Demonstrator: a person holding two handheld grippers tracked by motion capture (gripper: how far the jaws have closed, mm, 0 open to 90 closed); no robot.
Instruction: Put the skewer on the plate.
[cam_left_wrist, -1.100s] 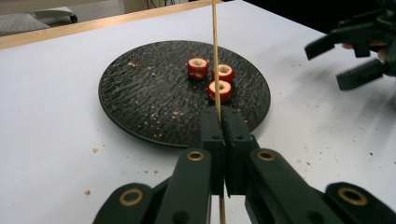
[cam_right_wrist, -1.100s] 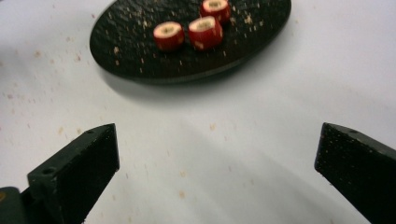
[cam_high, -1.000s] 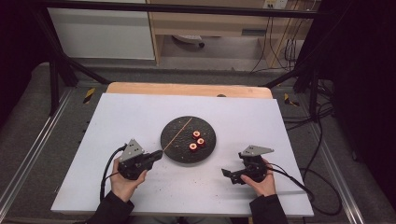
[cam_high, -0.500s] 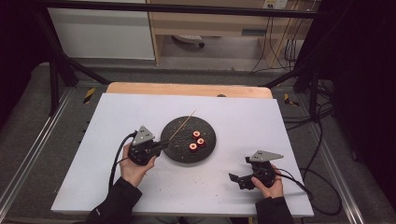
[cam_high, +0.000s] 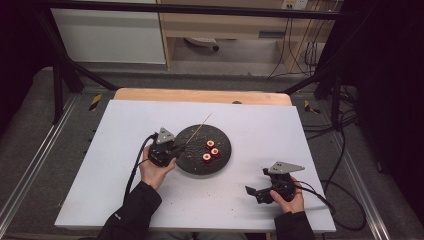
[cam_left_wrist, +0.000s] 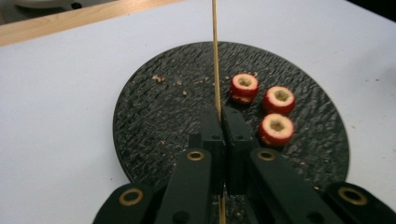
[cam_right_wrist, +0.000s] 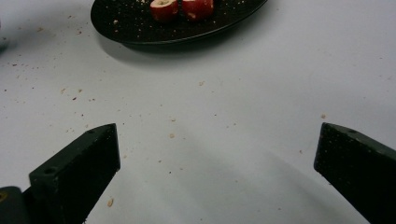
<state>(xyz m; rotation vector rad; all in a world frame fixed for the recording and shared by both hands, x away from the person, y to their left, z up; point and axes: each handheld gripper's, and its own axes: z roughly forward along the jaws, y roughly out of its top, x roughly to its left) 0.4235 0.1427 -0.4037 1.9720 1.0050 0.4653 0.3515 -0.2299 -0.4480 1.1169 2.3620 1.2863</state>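
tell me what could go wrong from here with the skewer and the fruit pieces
The skewer is thin and clamped near one end by the left hand-held gripper, so it could bend or snap when pushed. The three red fruit rings lie loose on the dark plate and may slide. The right hand-held gripper hangs open, steadying nothing.

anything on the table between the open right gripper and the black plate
Only scattered crumbs on bare white table, as the right gripper view shows; the right gripper faces the black plate.
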